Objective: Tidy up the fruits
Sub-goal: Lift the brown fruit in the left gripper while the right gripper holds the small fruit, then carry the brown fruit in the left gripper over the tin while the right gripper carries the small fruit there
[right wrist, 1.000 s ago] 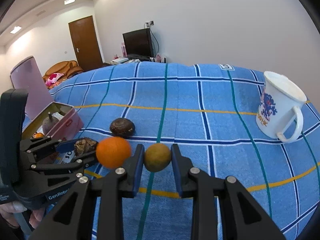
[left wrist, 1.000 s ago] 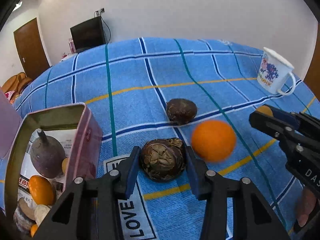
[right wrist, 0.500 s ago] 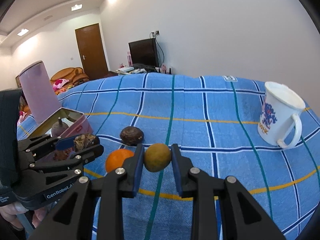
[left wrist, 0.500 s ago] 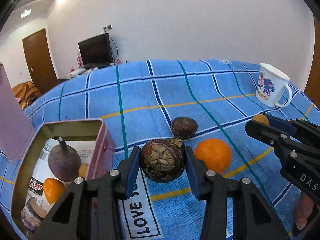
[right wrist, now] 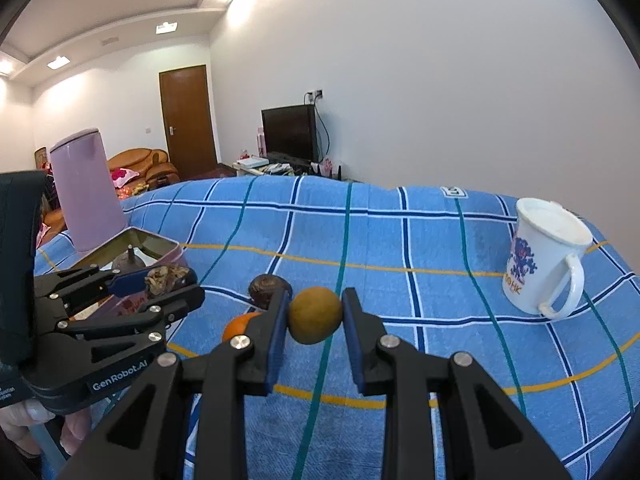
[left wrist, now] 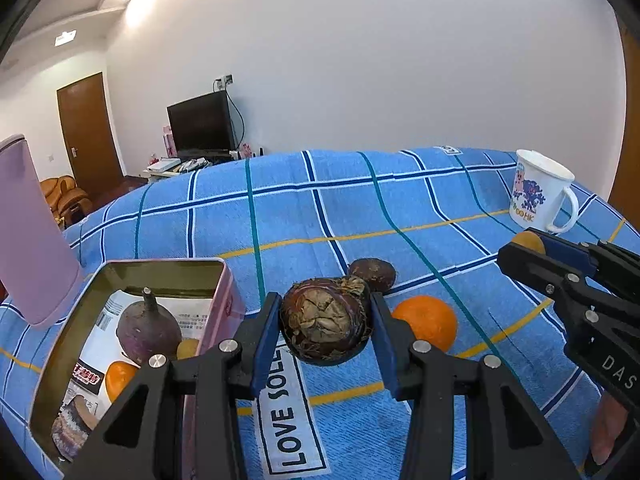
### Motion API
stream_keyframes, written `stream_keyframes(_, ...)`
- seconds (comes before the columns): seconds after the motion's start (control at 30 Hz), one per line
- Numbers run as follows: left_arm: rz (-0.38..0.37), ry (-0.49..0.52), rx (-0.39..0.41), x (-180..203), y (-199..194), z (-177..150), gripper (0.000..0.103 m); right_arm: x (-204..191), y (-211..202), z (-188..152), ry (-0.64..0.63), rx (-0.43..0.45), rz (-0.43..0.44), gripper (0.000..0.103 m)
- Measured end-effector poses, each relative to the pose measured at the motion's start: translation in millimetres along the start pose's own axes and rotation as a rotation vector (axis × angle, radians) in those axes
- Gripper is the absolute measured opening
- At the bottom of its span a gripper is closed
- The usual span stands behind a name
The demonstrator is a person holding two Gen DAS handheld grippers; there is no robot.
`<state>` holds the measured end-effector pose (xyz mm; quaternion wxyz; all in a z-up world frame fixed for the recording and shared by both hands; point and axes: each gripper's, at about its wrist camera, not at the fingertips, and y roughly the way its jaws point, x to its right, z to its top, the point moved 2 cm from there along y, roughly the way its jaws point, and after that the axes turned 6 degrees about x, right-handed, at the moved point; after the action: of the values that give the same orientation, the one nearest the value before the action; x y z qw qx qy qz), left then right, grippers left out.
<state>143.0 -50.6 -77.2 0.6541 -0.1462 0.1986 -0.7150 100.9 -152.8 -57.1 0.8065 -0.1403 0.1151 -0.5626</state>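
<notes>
My left gripper (left wrist: 325, 326) is shut on a dark, wrinkled mangosteen (left wrist: 326, 325), lifted above the blue checked cloth. My right gripper (right wrist: 315, 314) is shut on a small yellow-brown round fruit (right wrist: 315, 315), also off the cloth. An orange (left wrist: 425, 322) and a small dark brown fruit (left wrist: 373, 274) lie on the cloth just beyond the mangosteen. To the left stands an open pink tin (left wrist: 230, 308) holding a purple beet, oranges and other pieces. The right gripper shows at the right edge of the left wrist view, the left gripper at the left of the right wrist view.
A white printed mug (left wrist: 538, 196) stands at the far right of the table. A tall pink container (right wrist: 86, 196) stands behind the tin. A "LOVE" label (left wrist: 286, 412) is sewn on the cloth. A TV, a door and a sofa lie beyond the table.
Both grippers have risen and tilted up with their fruits, so more wall and ceiling show. The left gripper has shifted towards the tin. The orange and the brown fruit stay on the cloth.
</notes>
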Motion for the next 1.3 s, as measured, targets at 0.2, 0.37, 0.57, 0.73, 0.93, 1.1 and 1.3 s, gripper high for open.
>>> stream_keyframes(0.2, 0.002, 0.0, 0.047, 1.0, -7.5, 0.9, 0.045, 0.8, -7.7, 0.0, 0.0, 0.027, -0.005, 0.03)
stream_keyframes(0.37, 0.007, 0.002, 0.073, 1.5, -11.8, 1.5, 0.045, 0.2, -12.2, 0.3, -0.004, 0.041, -0.008, 0.03)
stream_keyframes(0.57, 0.015, -0.002, 0.101, 1.3, -16.5, 1.6, 0.045, 0.0, -15.7, 0.4, -0.009, 0.058, -0.012, 0.03)
stream_keyframes(0.73, 0.02, -0.003, 0.116, 1.4, -18.8, 1.4, 0.045, 0.0, -17.6, 0.5, -0.012, 0.069, -0.015, 0.03)
stream_keyframes(0.93, 0.022, -0.001, 0.138, 2.0, -22.5, 2.2, 0.045, -0.4, -22.2, -0.1, -0.018, 0.088, -0.02, 0.03)
stream_keyframes(1.1, 0.024, 0.004, 0.16, 2.7, -27.0, 2.0, 0.045, -1.5, -25.1, 1.0, -0.027, 0.11, -0.021, 0.03)
stream_keyframes(1.3, 0.033, 0.004, 0.188, 3.0, -33.2, 0.5, 0.045, -2.4, -27.7, 1.3, -0.033, 0.127, -0.022, 0.03)
